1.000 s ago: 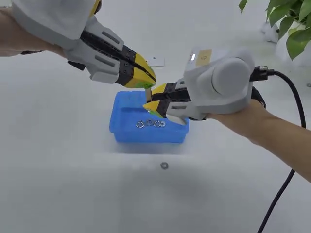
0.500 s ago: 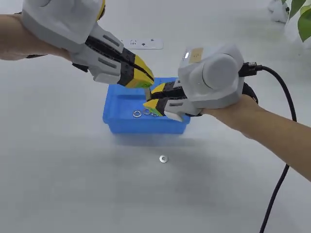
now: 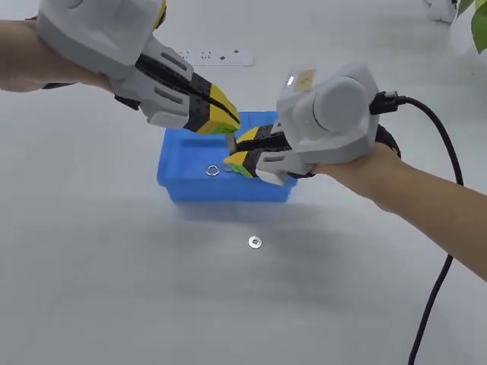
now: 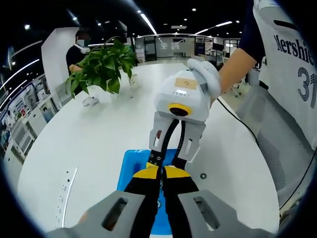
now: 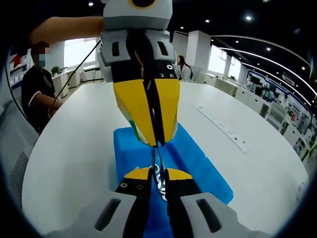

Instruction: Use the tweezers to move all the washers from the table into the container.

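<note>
Right gripper [image 3: 239,158]: clenched on the tweezers [image 5: 157,156], held over the right part of the container
Left gripper [image 3: 228,125]: jaws pressed together, tips met with the far end of the tweezers; a grip there cannot be told
Container [image 3: 183,187]: blue, set on the white table [image 3: 106,289], below both grippers
Washers inside [image 3: 212,170]: laid on the container floor, just left of the right gripper's tips
Washer outside [image 3: 255,242]: seen lying on the table, on the near side of the container, apart from it
</note>
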